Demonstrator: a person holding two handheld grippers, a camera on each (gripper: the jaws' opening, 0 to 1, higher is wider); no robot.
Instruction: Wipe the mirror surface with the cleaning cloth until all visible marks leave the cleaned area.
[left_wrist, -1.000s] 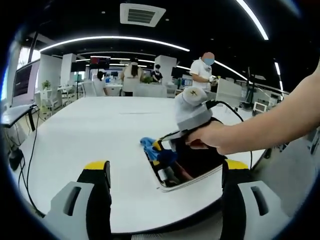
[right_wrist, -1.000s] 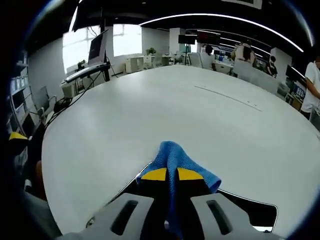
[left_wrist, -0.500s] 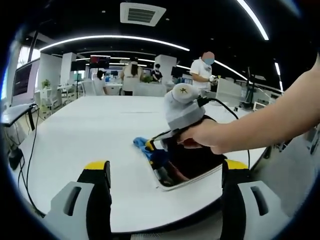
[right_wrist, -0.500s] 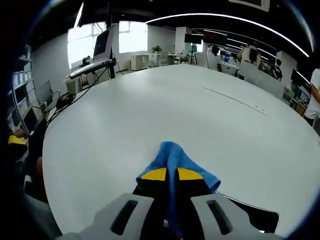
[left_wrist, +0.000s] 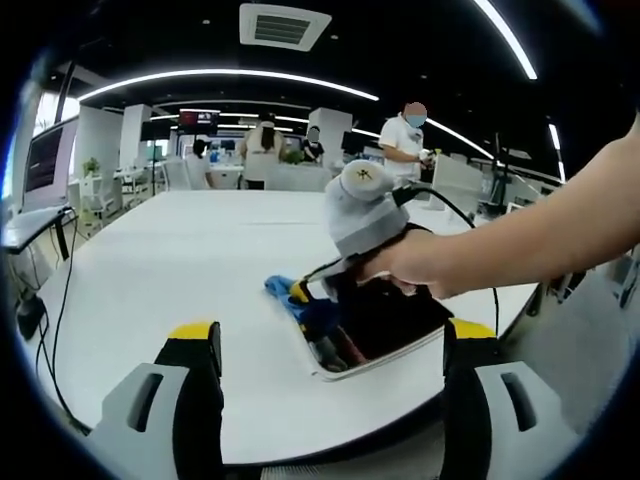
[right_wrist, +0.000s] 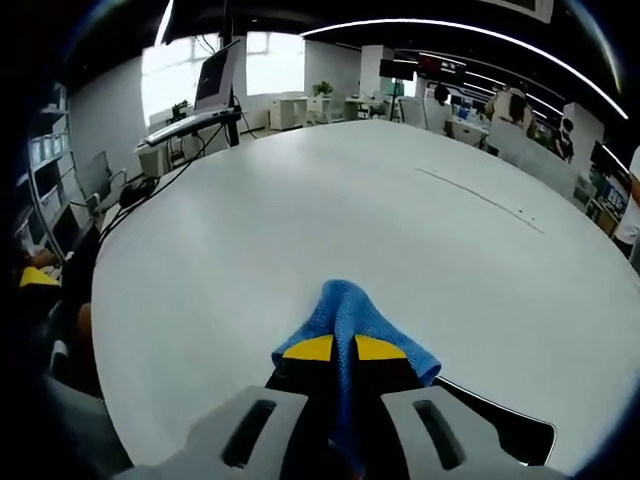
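In the left gripper view, the left gripper (left_wrist: 330, 345) hovers with its yellow-tipped jaws spread wide apart and nothing between them. Ahead of them, near the edge of the white table (left_wrist: 180, 250), lies the mirror (left_wrist: 385, 325), flat, with a dark reflecting face. A hand (left_wrist: 430, 265) holds the right gripper (left_wrist: 300, 292) down at the mirror's far-left corner. In the right gripper view, the right gripper's jaws are pressed together on the blue cleaning cloth (right_wrist: 350, 315), which bunches up between and beyond the yellow tips; the mirror's dark surface lies just beneath.
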